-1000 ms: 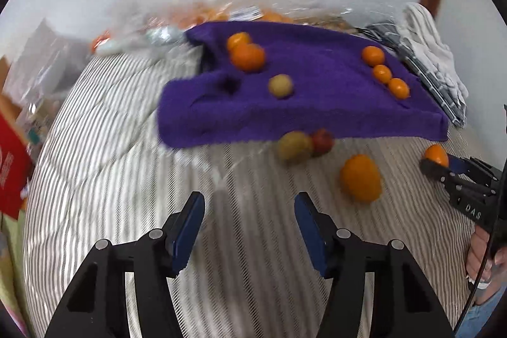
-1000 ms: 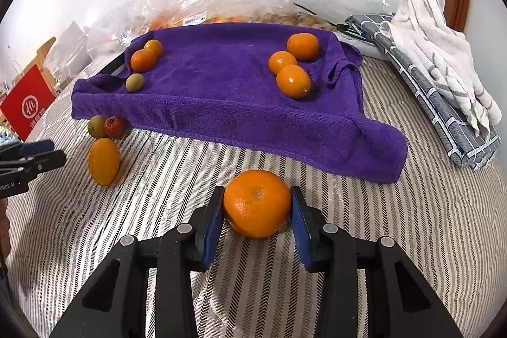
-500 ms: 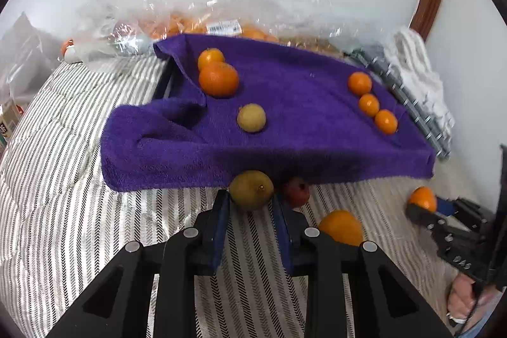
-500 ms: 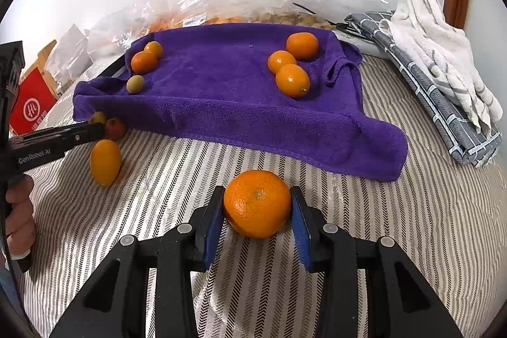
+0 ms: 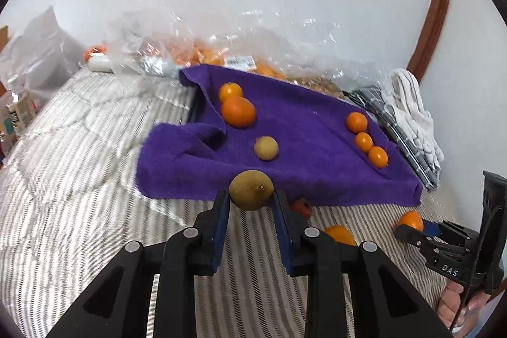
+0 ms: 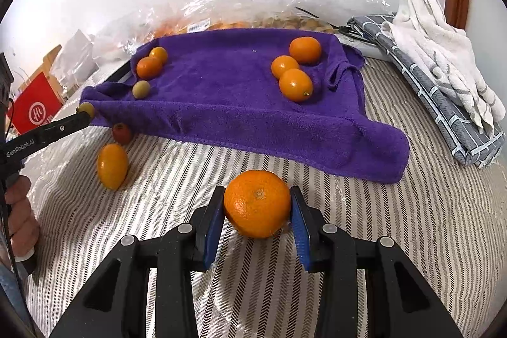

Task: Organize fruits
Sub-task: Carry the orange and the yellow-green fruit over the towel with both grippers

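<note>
My left gripper [image 5: 251,205] is shut on a green-brown fruit [image 5: 251,189] and holds it above the striped bedcover, just in front of the purple towel [image 5: 294,129]. On the towel lie two oranges [image 5: 237,111] at the left, a second green-brown fruit [image 5: 266,148], and three small oranges [image 5: 363,141] at the right. My right gripper [image 6: 257,209] is shut on a mandarin [image 6: 257,203] low over the bedcover. A small red fruit [image 6: 122,132] and an oval orange fruit [image 6: 112,166] lie on the bedcover by the towel's near left edge.
A clear plastic bag of fruit [image 6: 240,8] lies behind the towel against the wall. Folded grey and white cloths [image 6: 443,72] lie at the right. A red box [image 6: 35,110] and bags stand at the left.
My left gripper closed on the green-brown fruit and lifted it off the bedcover toward the towel. My right gripper kept its hold on the mandarin and barely moved.
</note>
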### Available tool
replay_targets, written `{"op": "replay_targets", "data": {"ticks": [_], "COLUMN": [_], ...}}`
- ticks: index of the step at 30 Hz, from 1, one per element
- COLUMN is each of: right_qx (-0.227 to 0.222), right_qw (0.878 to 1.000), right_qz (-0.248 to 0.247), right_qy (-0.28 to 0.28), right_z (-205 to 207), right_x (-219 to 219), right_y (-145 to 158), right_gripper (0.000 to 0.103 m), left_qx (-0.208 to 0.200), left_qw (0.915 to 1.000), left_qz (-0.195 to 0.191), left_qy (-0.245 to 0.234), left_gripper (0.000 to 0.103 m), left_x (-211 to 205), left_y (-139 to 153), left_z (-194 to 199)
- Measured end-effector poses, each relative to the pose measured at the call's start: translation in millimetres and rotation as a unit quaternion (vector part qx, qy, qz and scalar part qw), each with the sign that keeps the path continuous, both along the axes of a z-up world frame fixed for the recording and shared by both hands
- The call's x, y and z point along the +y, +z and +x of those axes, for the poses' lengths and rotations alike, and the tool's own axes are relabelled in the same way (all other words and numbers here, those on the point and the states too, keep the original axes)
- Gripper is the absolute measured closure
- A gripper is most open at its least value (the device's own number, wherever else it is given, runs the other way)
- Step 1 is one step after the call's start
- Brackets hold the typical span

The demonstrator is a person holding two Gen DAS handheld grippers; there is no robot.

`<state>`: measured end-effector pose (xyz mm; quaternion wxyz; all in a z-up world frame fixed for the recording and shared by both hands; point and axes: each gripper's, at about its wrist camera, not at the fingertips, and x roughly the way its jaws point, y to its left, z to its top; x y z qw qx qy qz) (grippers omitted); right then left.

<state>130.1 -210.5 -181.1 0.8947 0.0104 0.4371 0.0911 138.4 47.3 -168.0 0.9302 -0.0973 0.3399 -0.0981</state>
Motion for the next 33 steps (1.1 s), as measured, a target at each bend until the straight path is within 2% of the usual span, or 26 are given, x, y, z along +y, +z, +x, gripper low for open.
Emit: {"op": "replay_targets", "data": {"ticks": [10, 18, 21, 24, 27, 31, 33], "right_qx": [-0.003, 0.004, 0.003, -0.009, -0.023, -0.051, -0.056], "right_qw": [1.000, 0.999, 0.999, 0.999, 0.999, 0.998, 0.998], "right_qz": [0.031, 0.036, 0.051, 0.043, 0.028, 0.019, 0.025], "right_qy": [-0.002, -0.012, -0.008, -0.011, -0.008, 0.002, 0.001], "right_z": [-1.5, -6.5, -8.9, -8.1, -4.8, 8.7, 20.7], "right_x": [-6.8, -5.1, -5.0, -2.3, -0.3, 0.4, -1.8], "right_y": [1.5, 3.4, 14.3, 31.2, 51.8, 76.9, 81.9], "right_gripper": [0.064, 0.064, 0.064, 0.064, 0.064, 0.064, 0.064], "left_qx": [-0.021, -0.034, -0.040, -0.048, -0.041, -0.039, -0.034], "left_qw": [0.9996, 0.9989, 0.9982, 0.9971, 0.9971, 0.9961, 0.9967], "left_qz": [-0.008, -0.018, -0.030, -0.031, -0.017, 0.024, 0.022], "left_qy": [0.018, 0.026, 0.031, 0.050, 0.063, 0.076, 0.070], "left_gripper": [0.076, 0.076, 0.076, 0.076, 0.076, 0.076, 0.076], "left_x": [12.6, 18.0, 22.0, 27.2, 33.0, 38.9, 42.0], "left_y": [8.5, 14.8, 21.2, 27.5, 36.7, 55.3, 64.9], "left_z": [-3.5, -8.2, -8.6, -12.8, -21.2, -32.8, -36.0]}}
